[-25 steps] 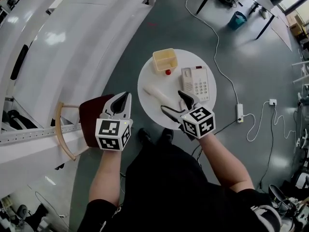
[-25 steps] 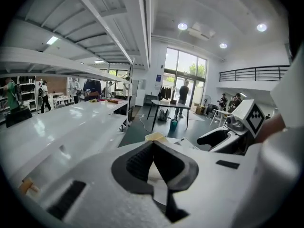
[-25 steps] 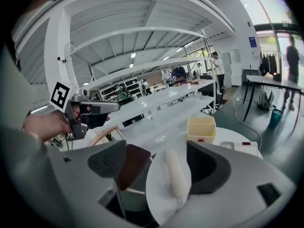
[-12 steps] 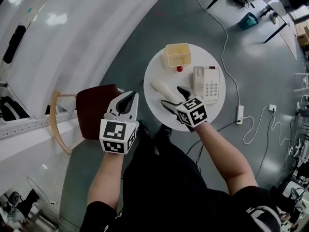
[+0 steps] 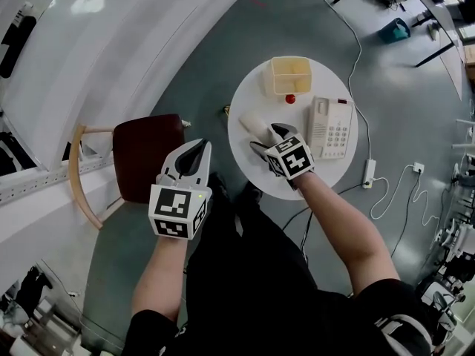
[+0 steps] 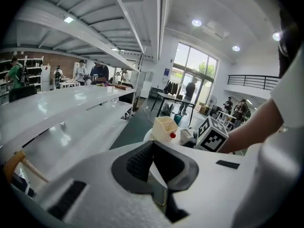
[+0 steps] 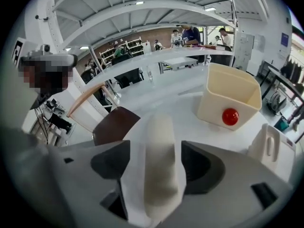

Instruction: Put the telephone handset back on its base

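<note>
The cream telephone handset lies on the round white table, left of the white phone base with its keypad. My right gripper points steeply down over the handset's near end. Its jaws have just been closing. In the right gripper view the handset runs lengthwise between the two dark pads, with a strip of table showing on the left side, so the pads are not pressing. My left gripper hovers off the table over the floor beside a chair, tips together, holding nothing.
A cream open container stands at the table's far side with a small red ball just in front of it. A dark red chair stands left of the table. A cable and power strip lie on the floor to the right.
My right gripper has come down from the table's near edge onto the handset and now straddles it. The left gripper has sunk a little.
</note>
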